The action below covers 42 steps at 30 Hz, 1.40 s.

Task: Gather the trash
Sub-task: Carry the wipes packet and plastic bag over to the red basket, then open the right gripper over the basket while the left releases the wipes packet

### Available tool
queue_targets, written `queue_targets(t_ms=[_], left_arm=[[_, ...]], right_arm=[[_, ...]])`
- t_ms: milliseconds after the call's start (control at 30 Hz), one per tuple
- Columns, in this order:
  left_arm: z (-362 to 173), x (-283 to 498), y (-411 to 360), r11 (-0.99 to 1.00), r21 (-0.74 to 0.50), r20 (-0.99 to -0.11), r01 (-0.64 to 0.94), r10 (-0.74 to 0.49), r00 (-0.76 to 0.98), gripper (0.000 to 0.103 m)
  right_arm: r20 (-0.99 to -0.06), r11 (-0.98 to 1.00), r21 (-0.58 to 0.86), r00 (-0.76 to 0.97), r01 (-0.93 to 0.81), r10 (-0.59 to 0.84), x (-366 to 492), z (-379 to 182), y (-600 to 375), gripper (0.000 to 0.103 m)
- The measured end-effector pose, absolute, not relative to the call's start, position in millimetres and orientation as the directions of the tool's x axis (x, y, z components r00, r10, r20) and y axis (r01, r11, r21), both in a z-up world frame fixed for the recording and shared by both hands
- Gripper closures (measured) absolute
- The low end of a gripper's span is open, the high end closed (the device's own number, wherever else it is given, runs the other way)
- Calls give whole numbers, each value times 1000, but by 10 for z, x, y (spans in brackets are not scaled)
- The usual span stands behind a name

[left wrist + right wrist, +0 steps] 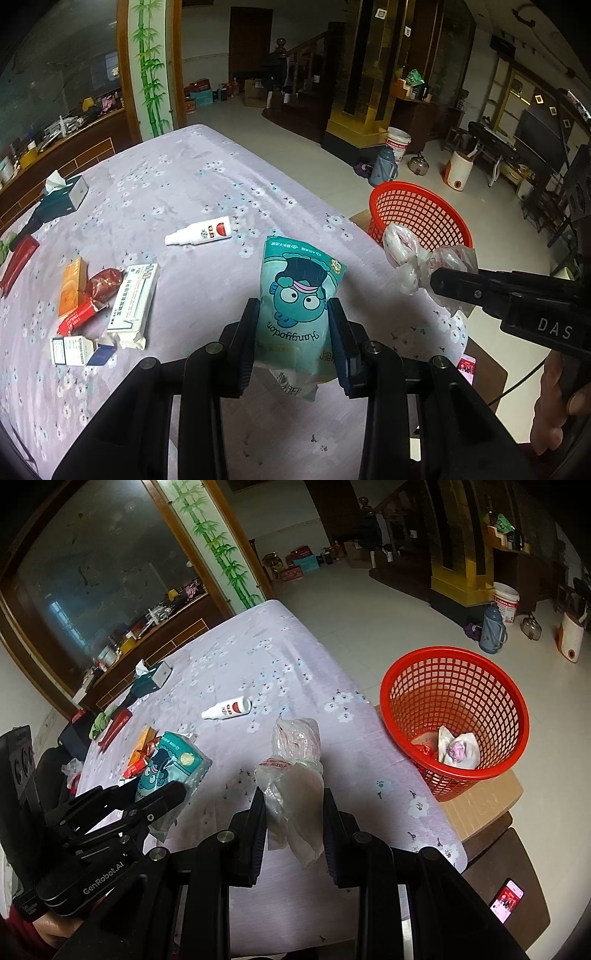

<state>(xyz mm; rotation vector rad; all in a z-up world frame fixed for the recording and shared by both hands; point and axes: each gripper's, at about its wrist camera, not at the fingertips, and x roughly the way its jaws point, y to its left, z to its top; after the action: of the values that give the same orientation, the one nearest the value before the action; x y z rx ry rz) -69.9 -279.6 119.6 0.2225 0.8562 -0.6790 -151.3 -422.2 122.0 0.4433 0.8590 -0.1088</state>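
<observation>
A teal snack packet [299,295] printed with a cartoon face is pinched upright between the two black fingers of the left gripper [293,343], lifted above a table [192,192] covered in a lilac cloth with small white flowers. Beside it, to the right, the right gripper [294,827] is clamped on a crumpled clear plastic bag [293,768] with pinkish contents, also held above the cloth near the table's right edge. Just past that edge stands a red mesh basket [458,686] on a cardboard box [480,808]; inside it lie a white wrapper [458,751] and something red. Farther back on the cloth a white spray bottle [201,232] lies on its side. To the left is a cluster of medicine boxes [133,299] and red wrappers [103,286], with a tissue box [64,192] beyond them. A phone [506,899] with a lit screen rests on dark furniture at lower right
</observation>
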Motion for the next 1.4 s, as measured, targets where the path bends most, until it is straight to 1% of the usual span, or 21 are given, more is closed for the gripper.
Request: queue_targets(t_ms=[600, 1067, 1400], left_arm=[[1226, -622, -3263, 719, -95, -757, 688, -502, 419, 68], [1271, -563, -4057, 631, -131, -758, 765, -561, 333, 68], [1157, -421, -4722, 585, -146, -783, 797, -561, 268, 67]], right_arm=[[-753, 872, 347, 657, 345, 40, -1546, 1245, -4688, 74], [-736, 801, 382, 676, 461, -38, -1737, 1361, -5473, 74], [-738, 761, 403, 672, 509, -59, -1690, 1342, -5997, 72]])
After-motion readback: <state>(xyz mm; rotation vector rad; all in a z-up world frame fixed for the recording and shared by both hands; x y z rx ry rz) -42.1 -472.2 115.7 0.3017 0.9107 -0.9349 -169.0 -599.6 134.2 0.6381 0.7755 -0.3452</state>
